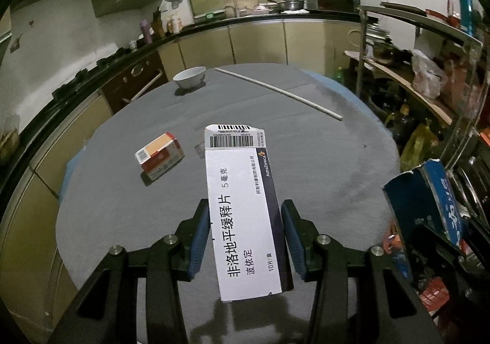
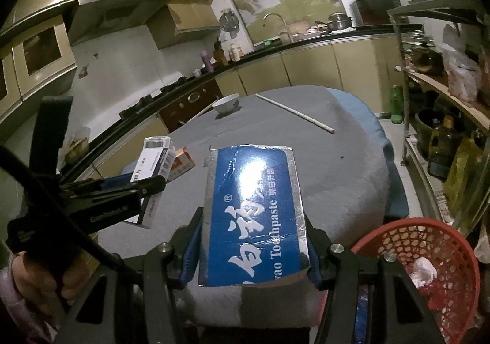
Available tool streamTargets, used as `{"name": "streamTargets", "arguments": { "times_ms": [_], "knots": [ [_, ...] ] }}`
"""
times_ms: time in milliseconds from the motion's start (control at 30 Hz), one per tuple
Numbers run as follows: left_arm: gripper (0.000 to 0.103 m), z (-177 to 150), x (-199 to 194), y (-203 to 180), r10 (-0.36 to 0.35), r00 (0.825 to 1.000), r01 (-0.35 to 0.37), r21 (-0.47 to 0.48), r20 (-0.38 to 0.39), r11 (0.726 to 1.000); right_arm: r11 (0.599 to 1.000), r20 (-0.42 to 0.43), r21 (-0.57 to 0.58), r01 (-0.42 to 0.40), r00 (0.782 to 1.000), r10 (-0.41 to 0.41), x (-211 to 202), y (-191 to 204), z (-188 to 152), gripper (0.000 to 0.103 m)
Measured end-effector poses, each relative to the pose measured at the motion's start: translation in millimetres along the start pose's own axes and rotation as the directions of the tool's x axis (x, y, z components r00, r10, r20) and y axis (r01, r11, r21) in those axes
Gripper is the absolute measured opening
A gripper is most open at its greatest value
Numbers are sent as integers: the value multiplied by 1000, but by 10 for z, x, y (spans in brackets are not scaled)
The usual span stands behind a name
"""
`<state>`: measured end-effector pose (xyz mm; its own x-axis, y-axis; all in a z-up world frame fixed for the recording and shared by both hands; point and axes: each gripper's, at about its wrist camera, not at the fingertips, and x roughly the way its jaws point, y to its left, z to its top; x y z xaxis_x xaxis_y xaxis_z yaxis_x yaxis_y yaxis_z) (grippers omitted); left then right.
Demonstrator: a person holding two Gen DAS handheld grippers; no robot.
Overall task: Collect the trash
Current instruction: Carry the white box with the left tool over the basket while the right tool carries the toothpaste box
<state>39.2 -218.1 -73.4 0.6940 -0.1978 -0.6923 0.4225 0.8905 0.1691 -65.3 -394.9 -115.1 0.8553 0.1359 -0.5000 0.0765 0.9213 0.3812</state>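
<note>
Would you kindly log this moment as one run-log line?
left gripper: shut on white medicine box | right gripper: shut on blue toothpaste box | red basket: lower right

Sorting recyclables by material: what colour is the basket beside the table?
Red: an openwork plastic basket, clearest in the right wrist view.

Bare grey table [image 1: 306, 160] between orange box [image 1: 160, 155] and white stick [image 1: 275, 91].

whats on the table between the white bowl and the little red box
Nothing: in the left wrist view the grey table is bare from the white bowl to the red box.
</note>
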Motion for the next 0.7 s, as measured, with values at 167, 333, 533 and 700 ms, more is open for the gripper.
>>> {"name": "streamTargets", "arguments": {
  "times_ms": [167,333,533,700],
  "knots": [
    [48,1,-62,-149,-15,1000,15,30,6,999,1000,18,23,12,1000,-12,-135,-104,-17,59],
    [48,3,-119,-282,-26,1000,25,60,15,998,999,34,43,25,999,-27,-239,-168,-26,59],
    [48,-5,-168,-403,-41,999,39,87,21,995,997,43,58,46,998,-49,-329,-221,-68,59],
    [48,-29,-196,-491,-55,998,52,108,20,993,996,52,75,54,997,-58,-397,-294,-82,59]
  ]
}}
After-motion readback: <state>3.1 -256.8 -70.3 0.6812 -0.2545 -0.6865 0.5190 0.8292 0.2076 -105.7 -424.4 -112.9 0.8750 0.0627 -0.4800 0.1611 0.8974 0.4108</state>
